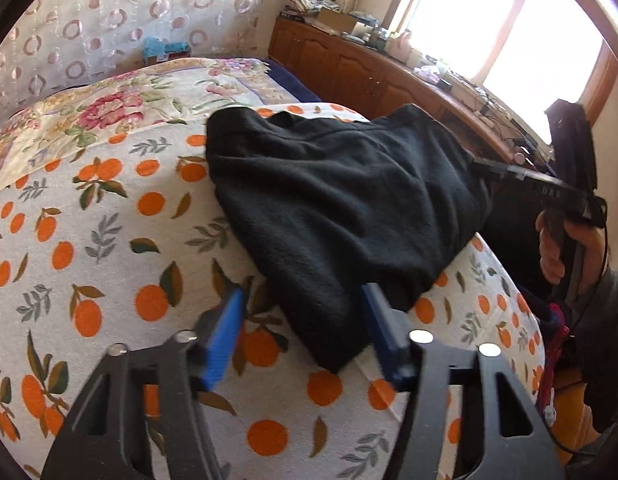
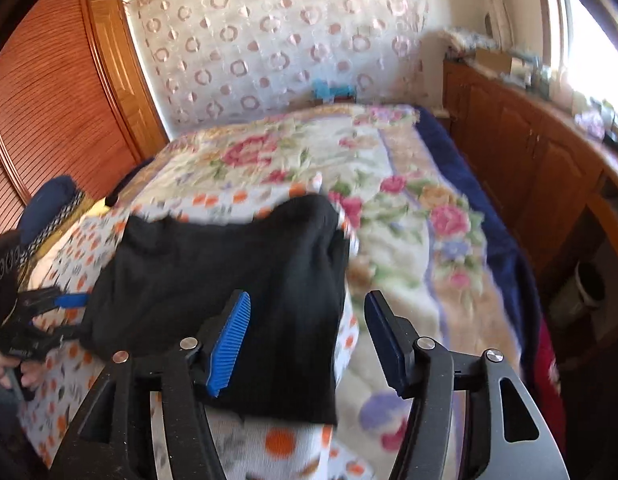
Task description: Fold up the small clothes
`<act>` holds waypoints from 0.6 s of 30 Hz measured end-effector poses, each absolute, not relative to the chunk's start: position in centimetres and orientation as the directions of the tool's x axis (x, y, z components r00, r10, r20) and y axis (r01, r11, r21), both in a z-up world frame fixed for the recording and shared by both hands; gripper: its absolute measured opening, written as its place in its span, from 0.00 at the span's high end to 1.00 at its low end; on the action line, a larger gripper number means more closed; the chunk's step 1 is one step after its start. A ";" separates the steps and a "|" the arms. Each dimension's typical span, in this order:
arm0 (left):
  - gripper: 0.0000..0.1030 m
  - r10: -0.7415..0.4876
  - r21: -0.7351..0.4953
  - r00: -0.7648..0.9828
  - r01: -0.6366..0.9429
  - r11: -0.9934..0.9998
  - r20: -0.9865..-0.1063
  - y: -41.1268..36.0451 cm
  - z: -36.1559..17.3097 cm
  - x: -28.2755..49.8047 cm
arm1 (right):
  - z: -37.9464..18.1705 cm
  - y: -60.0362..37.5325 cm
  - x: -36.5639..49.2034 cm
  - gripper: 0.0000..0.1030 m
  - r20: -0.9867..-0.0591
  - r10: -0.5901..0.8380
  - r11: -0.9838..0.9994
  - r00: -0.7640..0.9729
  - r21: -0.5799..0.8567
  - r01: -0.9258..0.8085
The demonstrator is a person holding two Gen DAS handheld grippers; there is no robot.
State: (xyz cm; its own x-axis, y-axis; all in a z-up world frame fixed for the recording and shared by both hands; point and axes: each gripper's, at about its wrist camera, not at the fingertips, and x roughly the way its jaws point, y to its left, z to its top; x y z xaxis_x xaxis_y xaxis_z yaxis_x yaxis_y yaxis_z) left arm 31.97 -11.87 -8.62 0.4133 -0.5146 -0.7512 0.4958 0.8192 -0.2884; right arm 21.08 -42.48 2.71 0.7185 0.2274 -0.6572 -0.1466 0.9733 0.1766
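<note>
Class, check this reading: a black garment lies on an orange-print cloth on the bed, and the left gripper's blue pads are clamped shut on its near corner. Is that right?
Not quite. The left gripper stands open: its blue pads sit apart on either side of the black garment corner, as the left wrist view shows. The garment does lie on the orange-print cloth.

A black garment (image 1: pixel 341 208) lies bunched on an orange-print cloth (image 1: pixel 109 240) spread over the bed, toward the cloth's right edge. The left gripper (image 1: pixel 305 332) hangs over the garment's near corner, its blue pads (image 1: pixel 225 336) apart and pressing nothing; that corner lies between them. At the right edge, a hand (image 1: pixel 565 244) holds the right gripper (image 1: pixel 481 168), whose tip touches the garment's far right side. A floral blanket (image 1: pixel 121 108) lies beyond the cloth. A wooden cabinet (image 1: pixel 349 68) stands under the window (image 1: pixel 509 28).
</note>
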 end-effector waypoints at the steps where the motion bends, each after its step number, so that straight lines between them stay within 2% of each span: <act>1: 0.63 -0.530 -0.298 0.400 0.511 0.806 -0.748 -12.1 -8.6 31.9 | 2.5 -42.7 21.0 0.40 -0.662 0.239 0.970 0.710 0.199 -0.140; 3: 0.76 -0.539 -0.304 0.384 0.524 0.796 -0.749 -12.4 -8.7 31.7 | 2.4 -43.0 20.6 0.40 -0.650 0.263 0.962 0.713 0.229 -0.147; 4: 0.90 -0.523 -0.273 0.398 0.533 0.800 -0.754 -12.6 -8.7 31.6 | 2.5 -43.1 20.9 0.40 -0.648 0.271 0.960 0.712 0.231 -0.155; 5: 0.90 -0.522 -0.274 0.403 0.530 0.803 -0.752 -12.4 -8.6 31.7 | 2.6 -43.2 20.8 0.44 -0.644 0.281 0.958 0.712 0.236 -0.165; 6: 0.91 -0.527 -0.294 0.400 0.512 0.807 -0.750 -11.9 -8.5 32.0 | 2.7 -43.3 20.9 0.78 -0.635 0.302 0.952 0.711 0.244 -0.186; 7: 0.92 -0.526 -0.296 0.400 0.507 0.809 -0.751 -11.5 -8.5 32.5 | 2.9 -43.4 20.8 0.96 -0.637 0.285 0.958 0.716 0.217 -0.187; 8: 0.94 -0.509 -0.278 0.419 0.498 0.821 -0.752 -11.0 -8.2 32.6 | 2.9 -43.7 20.6 0.96 -0.637 0.246 0.969 0.731 0.180 -0.169; 13: 0.93 -0.462 -0.238 0.470 0.460 0.855 -0.752 -9.7 -7.4 32.6 | 2.6 -43.9 20.5 0.96 -0.625 0.259 0.965 0.736 0.199 -0.170; 14: 0.86 -0.452 -0.227 0.480 0.454 0.861 -0.752 -9.6 -7.2 32.6 | 2.7 -43.6 20.4 0.96 -0.618 0.253 0.966 0.744 0.197 -0.165; 15: 0.78 -0.445 -0.221 0.488 0.450 0.865 -0.751 -9.6 -7.0 32.8 | 2.9 -43.5 20.5 0.92 -0.613 0.247 0.968 0.751 0.192 -0.161; 16: 0.62 -0.446 -0.221 0.492 0.450 0.865 -0.747 -9.6 -6.9 33.0 | 3.0 -43.4 20.4 0.81 -0.609 0.229 0.973 0.759 0.179 -0.149; 17: 0.55 -0.451 -0.219 0.500 0.454 0.863 -0.739 -9.7 -6.6 33.3 | 2.8 -43.3 20.4 0.75 -0.603 0.214 0.976 0.768 0.170 -0.139; 18: 0.54 -0.455 -0.219 0.503 0.459 0.861 -0.735 -9.8 -6.5 33.6 | 2.9 -43.4 20.8 0.57 -0.598 0.213 0.975 0.772 0.177 -0.132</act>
